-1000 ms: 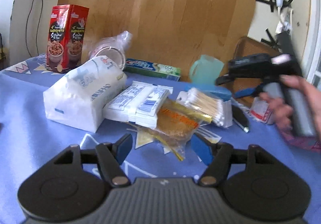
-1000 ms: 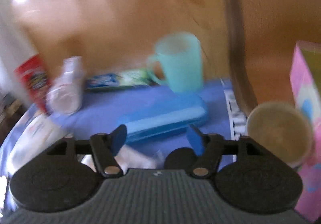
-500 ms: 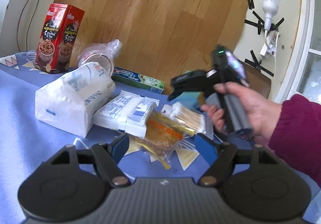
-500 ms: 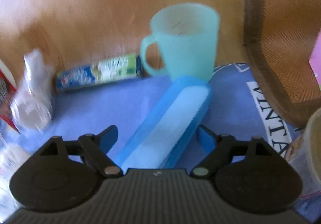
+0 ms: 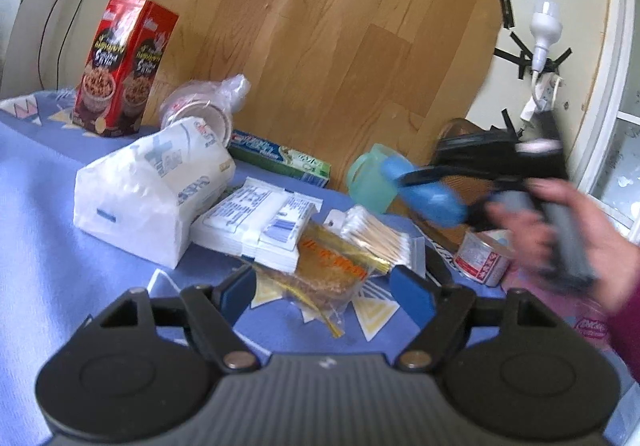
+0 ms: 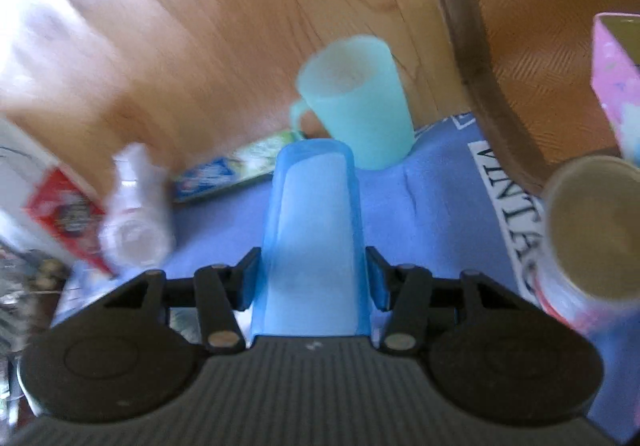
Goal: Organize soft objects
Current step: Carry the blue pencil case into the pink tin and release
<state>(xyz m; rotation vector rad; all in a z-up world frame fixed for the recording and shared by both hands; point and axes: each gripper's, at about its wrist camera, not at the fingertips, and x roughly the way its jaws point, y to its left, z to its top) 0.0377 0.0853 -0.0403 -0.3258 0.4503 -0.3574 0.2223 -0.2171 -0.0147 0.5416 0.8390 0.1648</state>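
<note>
The worktop (image 5: 48, 206) carries a white bag (image 5: 152, 190). The right hand-held gripper (image 6: 316, 278), its jaws just closing, clamps the blue case (image 6: 316, 222) before the mug (image 6: 360, 98). The left hand-held gripper (image 5: 324, 286) gapes empty over a snack packet (image 5: 328, 274).

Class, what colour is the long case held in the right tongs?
Blue case, with a paler top face; clearest in the right wrist view.

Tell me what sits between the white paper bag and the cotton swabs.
In the left wrist view, a stack of white tissue packets lies between the white paper bag and the cotton swabs, with a clear snack bag in front.
</note>
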